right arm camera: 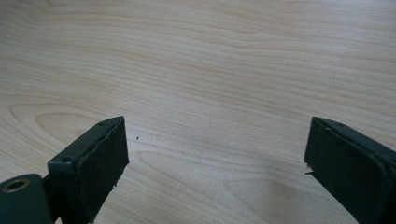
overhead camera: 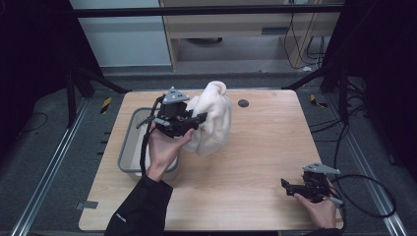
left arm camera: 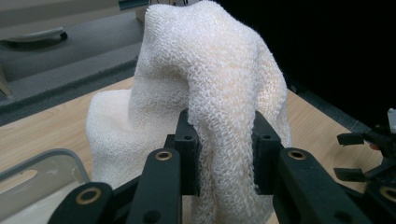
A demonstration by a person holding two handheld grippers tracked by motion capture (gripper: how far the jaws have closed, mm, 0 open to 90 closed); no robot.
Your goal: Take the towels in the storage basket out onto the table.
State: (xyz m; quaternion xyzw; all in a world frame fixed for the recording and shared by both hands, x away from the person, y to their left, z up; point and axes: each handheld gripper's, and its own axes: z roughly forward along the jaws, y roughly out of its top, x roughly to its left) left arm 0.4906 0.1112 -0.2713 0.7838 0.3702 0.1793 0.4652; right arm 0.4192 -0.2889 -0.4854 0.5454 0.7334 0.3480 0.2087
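Jaws of the left gripper (left arm camera: 223,154) pinch a fold of the white knitted cloth (overhead camera: 212,120), held above the table (overhead camera: 255,162) beside the grey bin (overhead camera: 129,147). Keep the pinch firm while carrying it. Right gripper (overhead camera: 290,187) rests spread, well apart.

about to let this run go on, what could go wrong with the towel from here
The left gripper pinches only one fold of the white towel, so the cloth might slip out. Most of the towel hangs loose over the table beside the grey bin; it could drape over the rim. The right gripper rests open, far off, too distant to help quickly.
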